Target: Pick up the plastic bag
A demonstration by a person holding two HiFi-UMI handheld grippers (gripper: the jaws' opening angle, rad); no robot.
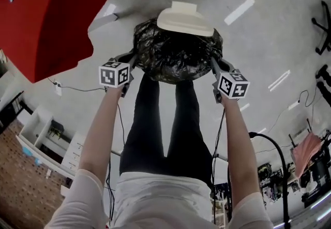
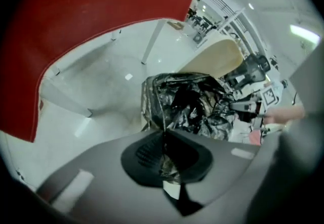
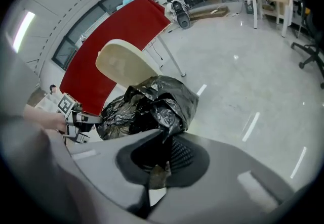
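One red table [image 1: 57, 11], upper left of head view. One black plastic bag [image 1: 176, 57], upper centre. One cream curved piece [image 1: 183, 20] at bag's upper edge. Two grippers: left gripper [image 1: 133, 62] at bag's left edge, right gripper [image 1: 213, 63] at right edge. Both jaw pairs closed tight, pinching bag film.

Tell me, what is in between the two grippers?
The black plastic bag, seen in the head view. The left gripper and right gripper each pinch one side of it.
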